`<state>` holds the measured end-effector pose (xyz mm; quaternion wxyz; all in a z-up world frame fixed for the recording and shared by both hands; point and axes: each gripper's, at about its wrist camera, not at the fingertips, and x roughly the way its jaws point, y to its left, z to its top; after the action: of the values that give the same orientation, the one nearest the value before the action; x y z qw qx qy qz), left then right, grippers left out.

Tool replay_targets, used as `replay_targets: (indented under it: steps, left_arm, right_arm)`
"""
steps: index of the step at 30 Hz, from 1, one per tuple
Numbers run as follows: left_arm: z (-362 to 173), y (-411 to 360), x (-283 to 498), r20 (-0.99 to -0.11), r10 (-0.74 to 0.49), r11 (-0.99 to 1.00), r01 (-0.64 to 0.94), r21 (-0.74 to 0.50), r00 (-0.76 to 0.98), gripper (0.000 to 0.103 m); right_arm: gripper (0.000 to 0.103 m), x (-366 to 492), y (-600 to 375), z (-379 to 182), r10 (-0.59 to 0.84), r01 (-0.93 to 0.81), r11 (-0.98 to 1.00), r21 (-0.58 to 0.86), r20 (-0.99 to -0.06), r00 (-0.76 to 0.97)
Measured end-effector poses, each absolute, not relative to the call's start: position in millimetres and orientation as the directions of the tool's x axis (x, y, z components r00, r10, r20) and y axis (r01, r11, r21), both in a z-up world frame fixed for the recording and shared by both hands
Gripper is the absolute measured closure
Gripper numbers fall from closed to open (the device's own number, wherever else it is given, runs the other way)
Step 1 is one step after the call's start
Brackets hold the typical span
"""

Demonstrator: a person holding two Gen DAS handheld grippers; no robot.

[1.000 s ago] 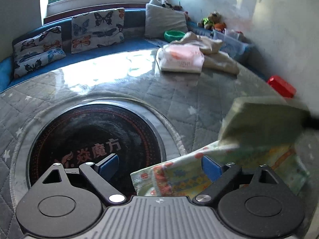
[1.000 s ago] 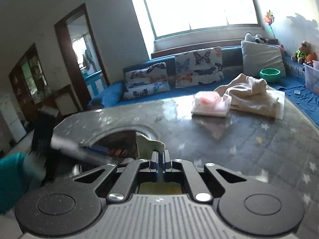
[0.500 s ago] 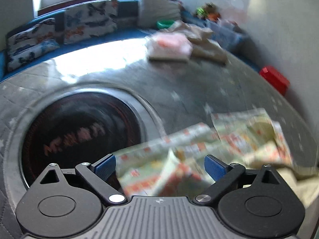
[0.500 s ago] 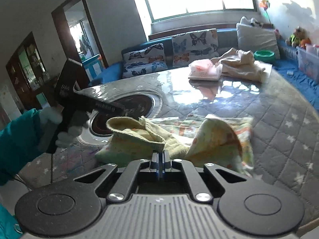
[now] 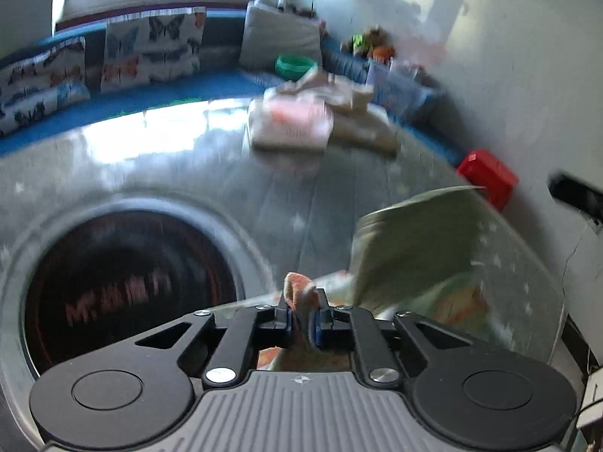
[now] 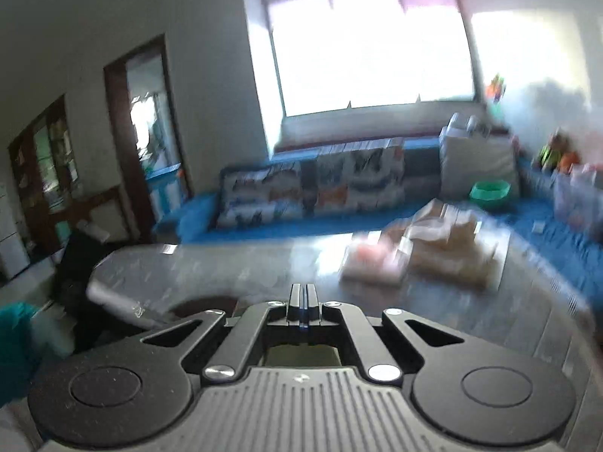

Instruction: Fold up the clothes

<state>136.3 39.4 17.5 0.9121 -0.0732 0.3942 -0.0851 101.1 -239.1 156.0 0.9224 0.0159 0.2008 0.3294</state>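
Note:
The patterned garment [image 5: 410, 248], pale green inside with an orange print, lies at the right of the grey quilted table [image 5: 233, 173]. Its right part is lifted in the air. My left gripper [image 5: 301, 310] is shut on an orange-hemmed edge of it, just above the table. In the right wrist view my right gripper [image 6: 301, 295] is shut, and a strip of the pale green garment [image 6: 301, 354] shows behind its fingers. The rest of the garment is hidden under that gripper. The right gripper's dark body [image 5: 573, 192] shows at the right edge of the left wrist view.
A round dark inset [image 5: 124, 293] sits in the table at left. At the far side lie a folded pink-and-white stack [image 5: 290, 124] and beige clothes [image 5: 361, 120]. A red box [image 5: 486, 177] stands by the wall. A teal sleeve [image 6: 15, 339] is at left.
My left gripper, open before, has shut on the garment's orange-hemmed edge. My right gripper has risen with its part of the garment, and its view has tipped up from the table.

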Motion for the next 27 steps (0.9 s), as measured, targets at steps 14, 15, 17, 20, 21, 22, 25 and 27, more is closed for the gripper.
replay_targets:
  steps: [14,15,17,20,21,22,25,27]
  left_arm:
    - [141,14,136,-0.468,-0.213,0.977,0.191,-0.095,0.857,0.093]
    - [143,13,137,-0.465,-0.215,0.977,0.194,-0.092,0.859,0.093]
    - [147,12,139,-0.461,-0.219,0.976,0.202,-0.088,0.860,0.093]
    - [147,10,139,-0.461,-0.211,0.977,0.199,-0.076,0.862,0.093]
    - [146,10,139,-0.464,-0.205,0.979,0.193,-0.073,0.862,0.093]
    - [145,11,140,-0.469,-0.196,0.980,0.184,-0.072,0.861,0.093]
    - [142,13,151,-0.491,-0.156,0.987,0.147,-0.056,0.857,0.093]
    - [143,15,159,-0.494,-0.129,0.992,0.120,-0.050,0.860,0.093]
  right_arm:
    - [0.046,134,-226,151,0.634,-0.576,0.773,0.267,-0.354,0.688]
    - [0.042,134,-226,152,0.629,-0.573,0.777,0.259,-0.349,0.695]
    - [0.037,135,-224,158,0.614,-0.571,0.789,0.227,-0.334,0.715]
    - [0.056,137,-222,168,0.592,-0.566,0.805,0.178,-0.309,0.744]
    - [0.068,137,-221,171,0.585,-0.564,0.810,0.162,-0.300,0.754]
    - [0.095,138,-220,174,0.577,-0.561,0.815,0.146,-0.291,0.763]
    - [0.099,139,-217,184,0.555,-0.551,0.829,0.097,-0.263,0.789]
    - [0.100,140,-215,190,0.541,-0.543,0.837,0.065,-0.243,0.805]
